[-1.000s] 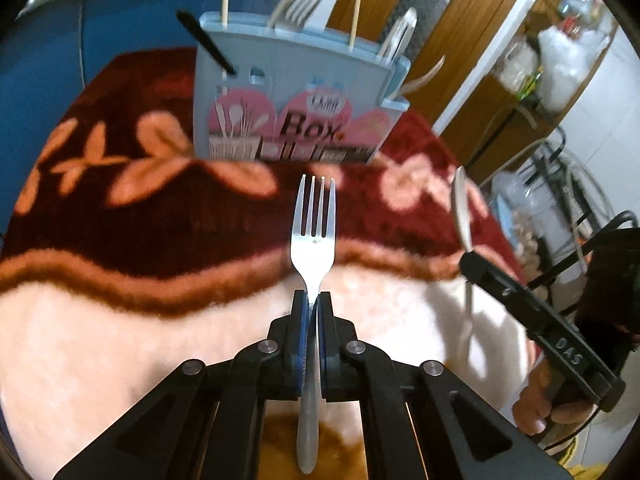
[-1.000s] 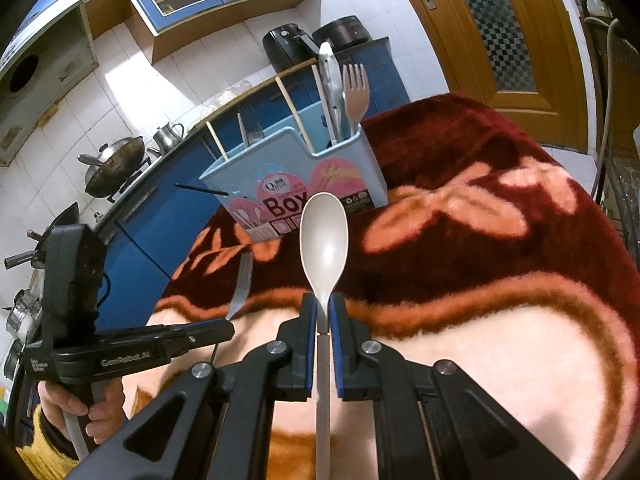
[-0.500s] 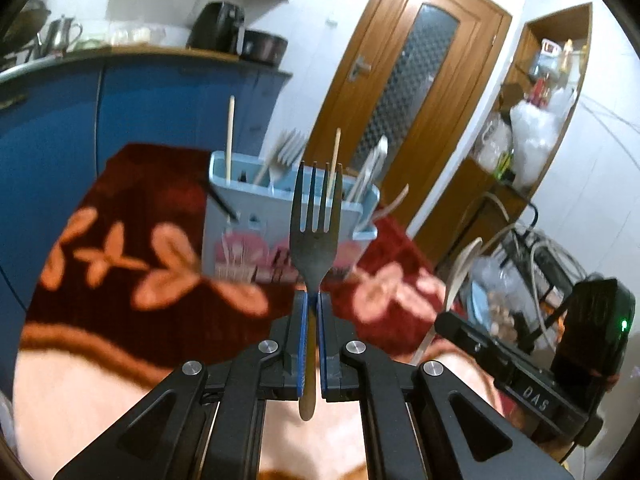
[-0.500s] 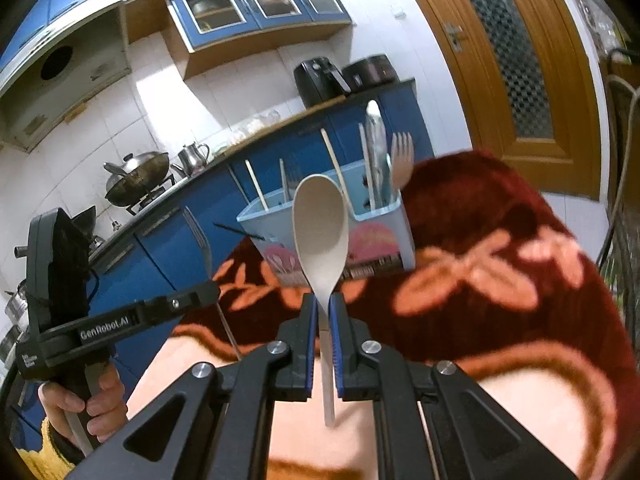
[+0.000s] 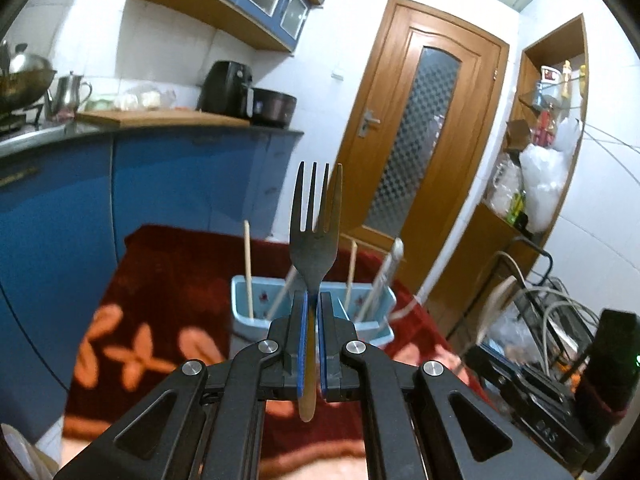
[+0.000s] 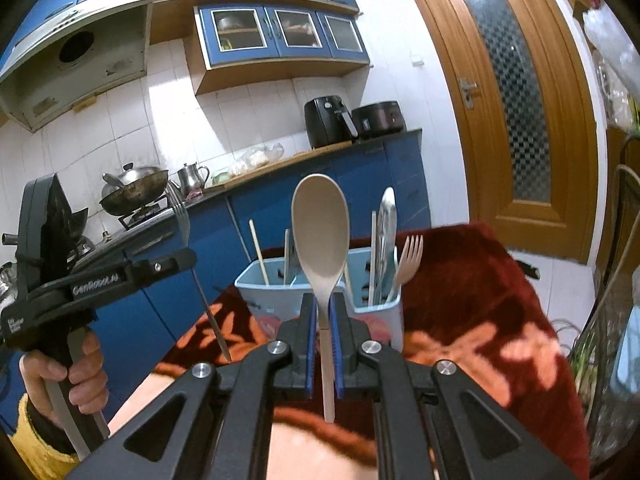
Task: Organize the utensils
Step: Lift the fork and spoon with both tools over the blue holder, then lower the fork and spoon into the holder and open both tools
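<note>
We hold a metal fork [image 5: 316, 248] upright in our left claw [image 5: 313, 312], and a beige spoon [image 6: 321, 232] upright in our right claw [image 6: 324, 316], both at frame centre before the blue utensil box [image 6: 256, 300] on the red blanket [image 6: 480, 300].

Steel fork [image 5: 315, 240] and beige spoon [image 6: 321, 236] upright, above blue caddy [image 6: 256, 294].

Fork [image 5: 315, 240]: polished metal, smooth, dark-gleaming. Spoon [image 6: 321, 232]: matt beige, plastic-like, smooth. Utensil box [image 6: 384, 312]: pale blue plastic, slight sheen. Table cover [image 6: 472, 304]: plush cloth, fuzzy nap, red with orange flowers. Gripper fingers [image 5: 299, 344]: matt black plastic, blue pads, bright metal pins.
</note>
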